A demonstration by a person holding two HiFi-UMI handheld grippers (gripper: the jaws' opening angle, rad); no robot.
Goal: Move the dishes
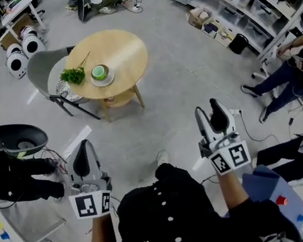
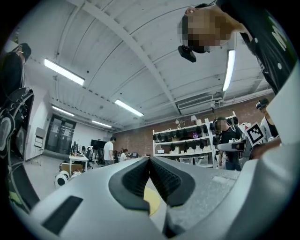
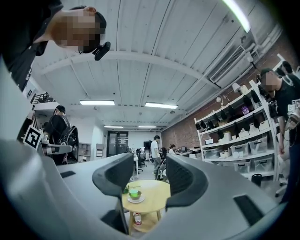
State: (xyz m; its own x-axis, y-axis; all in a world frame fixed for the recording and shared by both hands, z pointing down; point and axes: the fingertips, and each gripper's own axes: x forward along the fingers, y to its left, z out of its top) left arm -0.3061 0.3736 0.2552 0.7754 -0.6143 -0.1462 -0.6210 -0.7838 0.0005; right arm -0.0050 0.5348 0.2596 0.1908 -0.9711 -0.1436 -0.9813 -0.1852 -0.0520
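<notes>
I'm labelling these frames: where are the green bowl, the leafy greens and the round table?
green bowl [image 1: 99,71], head view, its green inside.
leafy greens [image 1: 73,75], head view, bunch's middle.
round table [image 1: 121,50], head view, bare top.

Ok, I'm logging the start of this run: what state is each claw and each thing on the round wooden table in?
Left claw: shut, nothing in it.
Right claw: open, empty, short of the table.
Green bowl: upright on the white round saucer.
White round saucer: flat on the round wooden table.
Leafy green sprig: lying on the table, beside the saucer.
</notes>
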